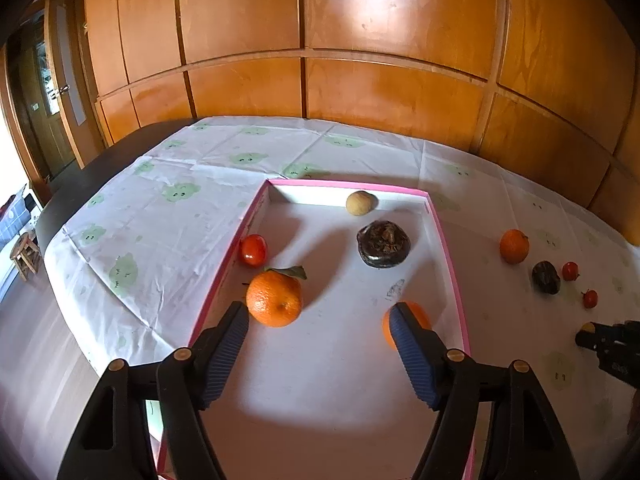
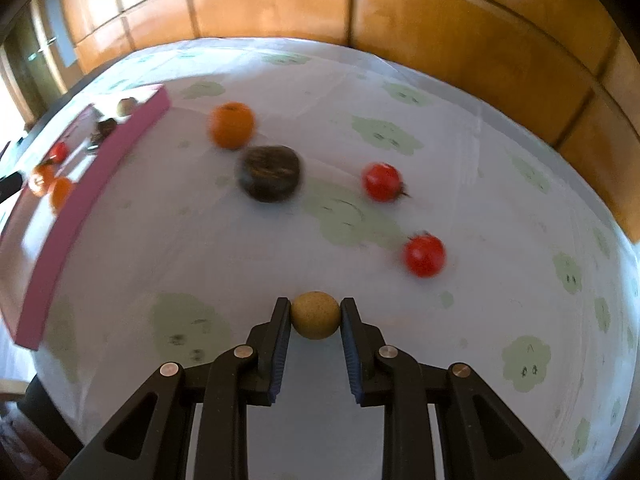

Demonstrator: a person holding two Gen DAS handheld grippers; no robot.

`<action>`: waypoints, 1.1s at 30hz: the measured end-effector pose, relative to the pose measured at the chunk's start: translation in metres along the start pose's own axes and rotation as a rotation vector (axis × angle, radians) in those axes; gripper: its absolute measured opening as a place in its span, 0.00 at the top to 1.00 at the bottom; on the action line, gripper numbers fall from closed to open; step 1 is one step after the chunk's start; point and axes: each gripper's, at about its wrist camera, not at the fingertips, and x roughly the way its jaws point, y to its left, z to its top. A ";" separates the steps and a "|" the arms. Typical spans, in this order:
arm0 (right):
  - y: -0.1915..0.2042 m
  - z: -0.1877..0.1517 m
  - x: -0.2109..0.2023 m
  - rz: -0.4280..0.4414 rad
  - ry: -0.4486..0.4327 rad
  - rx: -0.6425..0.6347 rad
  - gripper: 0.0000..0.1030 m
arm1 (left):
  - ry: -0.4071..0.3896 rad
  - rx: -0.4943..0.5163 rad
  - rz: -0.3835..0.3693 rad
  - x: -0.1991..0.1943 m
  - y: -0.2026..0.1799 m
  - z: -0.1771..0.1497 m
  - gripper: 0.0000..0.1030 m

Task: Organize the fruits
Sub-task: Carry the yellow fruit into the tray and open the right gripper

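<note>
A pink-rimmed white box [image 1: 450, 256] holds an orange with a leaf [image 1: 274, 298], a second orange [image 1: 418, 314] partly behind my finger, a red tomato [image 1: 253, 250], a dark brown fruit [image 1: 383, 243] and a tan round fruit [image 1: 361, 202]. My left gripper [image 1: 320, 320] is open and empty above the box. My right gripper [image 2: 315, 314] is shut on a small tan round fruit [image 2: 315, 315] above the cloth. On the cloth lie an orange [image 2: 232, 125], a dark fruit [image 2: 269, 173] and two tomatoes [image 2: 382, 181] [image 2: 425, 255].
The table has a white cloth with green prints [image 1: 168, 216], and wood panelling [image 1: 360, 40] stands behind it. The box's pink side [image 2: 84, 208] shows at the left of the right wrist view. The right gripper [image 1: 612, 346] shows at the right edge of the left wrist view.
</note>
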 end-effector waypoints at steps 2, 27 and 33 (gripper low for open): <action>0.013 0.003 -0.008 0.023 -0.020 -0.032 0.76 | -0.003 -0.006 -0.001 0.000 0.003 0.000 0.27; 0.185 0.065 -0.043 0.360 -0.204 -0.222 0.76 | -0.031 -0.096 0.035 -0.011 0.052 -0.004 0.25; 0.203 0.078 -0.039 0.372 -0.205 -0.260 0.76 | -0.033 -0.117 0.052 -0.012 0.063 -0.006 0.23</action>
